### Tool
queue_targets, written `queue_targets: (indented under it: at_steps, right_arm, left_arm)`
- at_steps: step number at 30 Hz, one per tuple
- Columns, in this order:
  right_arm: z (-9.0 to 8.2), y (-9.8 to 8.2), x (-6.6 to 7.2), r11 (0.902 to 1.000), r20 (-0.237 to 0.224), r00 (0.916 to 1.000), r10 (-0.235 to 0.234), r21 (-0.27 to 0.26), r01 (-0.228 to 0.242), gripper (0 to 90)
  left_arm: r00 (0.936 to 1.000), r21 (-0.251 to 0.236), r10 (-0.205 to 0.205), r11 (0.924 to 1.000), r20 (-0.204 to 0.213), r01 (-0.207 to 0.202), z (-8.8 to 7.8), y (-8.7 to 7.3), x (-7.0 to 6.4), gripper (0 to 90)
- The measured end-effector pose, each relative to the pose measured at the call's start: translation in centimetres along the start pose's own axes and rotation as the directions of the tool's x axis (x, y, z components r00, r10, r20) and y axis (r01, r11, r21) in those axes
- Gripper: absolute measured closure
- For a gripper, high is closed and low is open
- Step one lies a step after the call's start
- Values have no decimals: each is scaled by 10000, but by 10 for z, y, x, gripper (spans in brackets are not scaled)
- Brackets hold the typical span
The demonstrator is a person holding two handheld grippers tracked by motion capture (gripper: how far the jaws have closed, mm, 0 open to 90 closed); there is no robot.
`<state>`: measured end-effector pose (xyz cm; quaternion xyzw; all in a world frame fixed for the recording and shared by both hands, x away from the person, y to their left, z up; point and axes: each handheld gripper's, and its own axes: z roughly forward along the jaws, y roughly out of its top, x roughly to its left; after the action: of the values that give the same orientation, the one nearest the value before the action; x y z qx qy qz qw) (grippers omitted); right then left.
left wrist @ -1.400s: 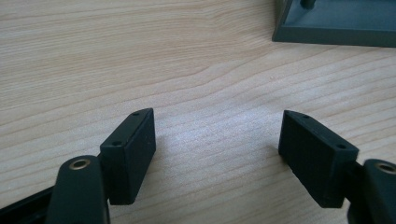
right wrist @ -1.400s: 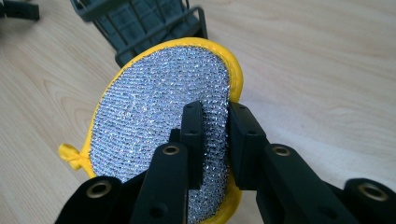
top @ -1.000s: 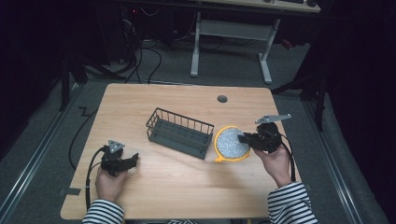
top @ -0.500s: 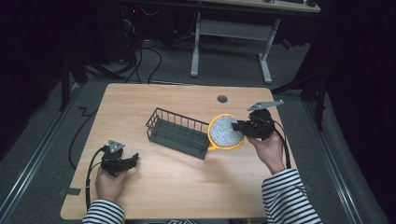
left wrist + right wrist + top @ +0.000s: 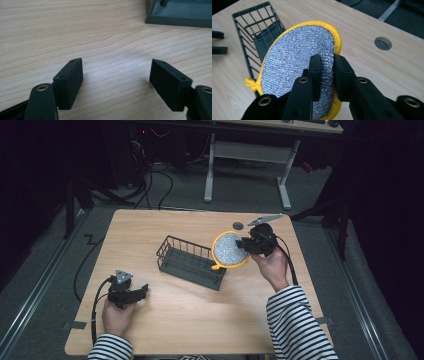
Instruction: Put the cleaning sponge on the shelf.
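Note:
A round scrubbing pad (image 5: 229, 249), silver mesh with a yellow rim and loop, hangs in the air just right of a dark wire basket (image 5: 190, 261). My right gripper (image 5: 246, 245) is shut on the pad's edge. In the right gripper view the pad (image 5: 297, 62) stands tilted on its rim between the jaws of the right gripper (image 5: 327, 72), with the basket (image 5: 255, 30) behind it at the left. My left gripper (image 5: 142, 291) rests low on the table near the front left, open, nothing between its jaws. The left gripper view has the left gripper (image 5: 116, 83) over bare wood.
The wooden table (image 5: 150, 227) has a round cable hole (image 5: 238, 225) near its far edge. A corner of the basket (image 5: 180, 12) lies ahead of the left gripper. Cables trail on the floor behind, where a desk frame (image 5: 247, 157) stands.
My right hand has lifted the scrubbing pad off the table and carried it up and away from the person, beside the basket's right end. The left hand has stayed put.

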<state>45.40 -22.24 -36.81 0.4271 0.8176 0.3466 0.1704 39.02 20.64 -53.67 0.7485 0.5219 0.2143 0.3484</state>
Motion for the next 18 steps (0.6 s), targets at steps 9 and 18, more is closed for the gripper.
queue_targets:
  at_steps: [9, 18]
  right_arm:
    - [22, 16, 10, 9987, 274, 9987, -426, 305, 417, 775]
    - [41, 20, 21, 9955, 303, 9962, -819, 513, 803, 770]
  left_arm:
    - [10000, -14, -24, 10000, 36, 24, 0, 0, 0, 270]
    - [9999, -35, -91, 10000, 118, 92, 0, 0, 2, 269]
